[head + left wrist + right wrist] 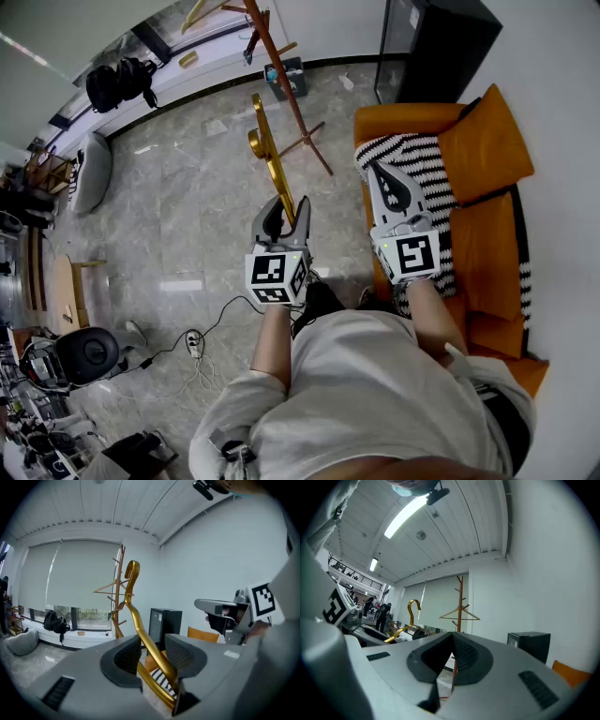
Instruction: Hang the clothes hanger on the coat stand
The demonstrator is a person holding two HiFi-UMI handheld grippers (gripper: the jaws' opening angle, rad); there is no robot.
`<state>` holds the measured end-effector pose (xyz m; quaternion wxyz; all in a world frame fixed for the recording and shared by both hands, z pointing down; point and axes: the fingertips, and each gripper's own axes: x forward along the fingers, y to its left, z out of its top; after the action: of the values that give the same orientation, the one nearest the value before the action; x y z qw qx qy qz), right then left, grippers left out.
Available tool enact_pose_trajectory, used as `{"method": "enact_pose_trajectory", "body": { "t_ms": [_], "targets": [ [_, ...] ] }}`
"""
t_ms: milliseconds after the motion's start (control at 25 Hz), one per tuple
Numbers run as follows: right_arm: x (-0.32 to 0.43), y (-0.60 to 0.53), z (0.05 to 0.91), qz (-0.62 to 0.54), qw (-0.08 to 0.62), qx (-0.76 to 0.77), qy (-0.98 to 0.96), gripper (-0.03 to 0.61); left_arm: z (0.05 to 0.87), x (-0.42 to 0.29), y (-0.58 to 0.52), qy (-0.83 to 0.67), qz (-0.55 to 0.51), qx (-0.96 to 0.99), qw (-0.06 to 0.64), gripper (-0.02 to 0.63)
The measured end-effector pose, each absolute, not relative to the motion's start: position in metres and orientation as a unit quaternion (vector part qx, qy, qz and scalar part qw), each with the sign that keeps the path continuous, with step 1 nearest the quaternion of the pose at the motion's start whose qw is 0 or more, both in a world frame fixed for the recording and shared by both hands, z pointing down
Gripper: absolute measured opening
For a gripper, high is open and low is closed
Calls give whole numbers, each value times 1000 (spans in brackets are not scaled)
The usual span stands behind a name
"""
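Bright, even daylight and a ceiling tube (405,513); strong fisheye bending at edges

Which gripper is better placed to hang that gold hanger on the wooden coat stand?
Left, probably. The left gripper clamps the gold hanger, whose hook end points toward the coat stand ahead. The right gripper is shut on nothing, over the sofa.

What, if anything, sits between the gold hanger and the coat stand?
Nothing visible. The gold hanger, clamped in the left gripper, faces the coat stand across bare floor. A wooden hanger already hangs on the stand.
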<state>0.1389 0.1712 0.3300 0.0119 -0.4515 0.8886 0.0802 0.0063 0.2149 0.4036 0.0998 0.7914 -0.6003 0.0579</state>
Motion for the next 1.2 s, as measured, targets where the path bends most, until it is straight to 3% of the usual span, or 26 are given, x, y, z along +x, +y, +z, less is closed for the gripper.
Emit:
{"method": "enact_pose_trajectory", "body": {
  "t_ms": [560, 1200],
  "targets": [
    [118, 168, 352, 66, -2, -469, 880, 5, 419, -8, 199, -569, 60, 812, 113, 163],
    [55, 145, 352, 56, -11, -517, 854, 5, 426, -69, 174, -519, 69, 845, 109, 163]
  ]
}}
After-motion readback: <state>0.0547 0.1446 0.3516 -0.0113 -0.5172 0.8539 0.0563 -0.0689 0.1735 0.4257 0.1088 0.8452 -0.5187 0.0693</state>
